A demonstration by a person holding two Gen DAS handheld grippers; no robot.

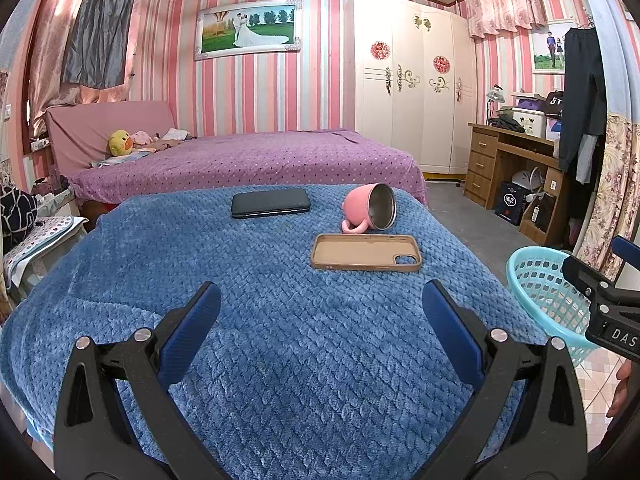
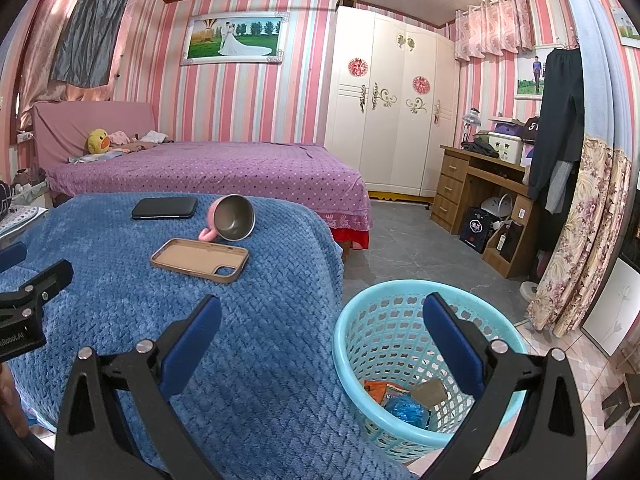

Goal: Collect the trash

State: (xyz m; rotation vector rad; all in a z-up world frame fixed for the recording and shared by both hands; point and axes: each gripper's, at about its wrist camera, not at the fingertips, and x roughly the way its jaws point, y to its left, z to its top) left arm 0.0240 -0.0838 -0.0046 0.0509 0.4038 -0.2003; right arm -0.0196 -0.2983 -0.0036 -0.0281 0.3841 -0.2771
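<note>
From the left wrist camera, the left tool hangs above a blue blanket that covers the counter, its two blue fingers spread wide with nothing between them. Farther along the blanket lie a black phone, a pink mug tipped on its side with its mouth facing right, and just in front of the mug a tan phone case lying open side up. A light blue basket stands off the right edge of the counter, partly hidden by the right tool.

From the right wrist camera, the right tool is also spread wide and empty, poised over the counter's edge and the basket. The trash lies in the bottom of the basket: an orange wrapper, a blue crumpled piece and a brown scrap. The left tool shows at the left edge.
</note>
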